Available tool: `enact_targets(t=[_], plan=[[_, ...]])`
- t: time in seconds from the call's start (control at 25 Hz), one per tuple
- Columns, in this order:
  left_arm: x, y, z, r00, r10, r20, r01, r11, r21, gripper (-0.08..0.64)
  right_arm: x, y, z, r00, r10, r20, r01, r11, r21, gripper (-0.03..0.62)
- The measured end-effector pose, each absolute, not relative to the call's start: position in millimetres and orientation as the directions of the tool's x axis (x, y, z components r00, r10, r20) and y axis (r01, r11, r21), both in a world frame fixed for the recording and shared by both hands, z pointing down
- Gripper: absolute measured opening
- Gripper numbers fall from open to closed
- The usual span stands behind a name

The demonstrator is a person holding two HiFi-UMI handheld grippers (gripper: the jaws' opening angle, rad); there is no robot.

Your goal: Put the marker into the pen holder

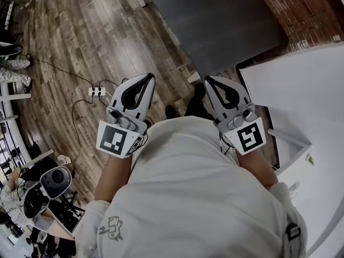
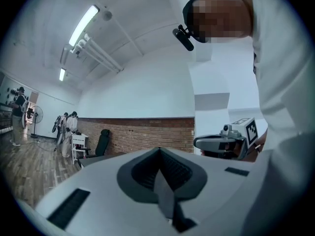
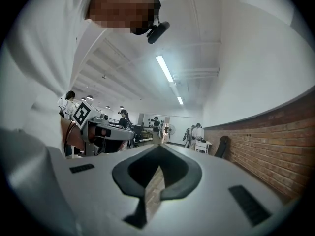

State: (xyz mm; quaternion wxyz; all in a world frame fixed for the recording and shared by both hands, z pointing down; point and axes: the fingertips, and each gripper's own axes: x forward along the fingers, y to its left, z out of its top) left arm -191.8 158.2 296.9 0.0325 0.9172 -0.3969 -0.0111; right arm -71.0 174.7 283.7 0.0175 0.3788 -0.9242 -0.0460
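**Now: both grippers held at the chest, jaws closed on nothing**

Seen from the head view, the person in a white shirt (image 1: 199, 198) holds the two white-and-black hand-held grippers out in front of the body. Both stand above a brown wooden plank floor (image 1: 70, 42) and point away from the body.

The left gripper (image 1: 146, 78) has its jaws pressed together with nothing between them, as its own view confirms (image 2: 160, 150). The right gripper (image 1: 210, 80) is likewise closed tight and empty (image 3: 158, 149).

The two grippers sit side by side and apart. Each one's black-and-white marker cube faces up near the wrist.

A white tabletop (image 1: 301, 90) lies to the right, beside a red brick wall (image 1: 290, 9). A white power strip (image 1: 97, 92) rests on the floor to the left.

The marker and the pen holder show in none of the three views.
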Motion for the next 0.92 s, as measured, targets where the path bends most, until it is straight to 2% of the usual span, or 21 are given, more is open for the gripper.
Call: enact_targets(t=[0.92], plan=[[-203.1, 162.9, 285.6, 0.683, -0.730, -0.036, -0.726, -0.683, 0.076, 0.011, -83.5, 174.0, 271.4, -0.717, -0.697, -0.029, -0.695, 0.710, 0.112, 0.005]])
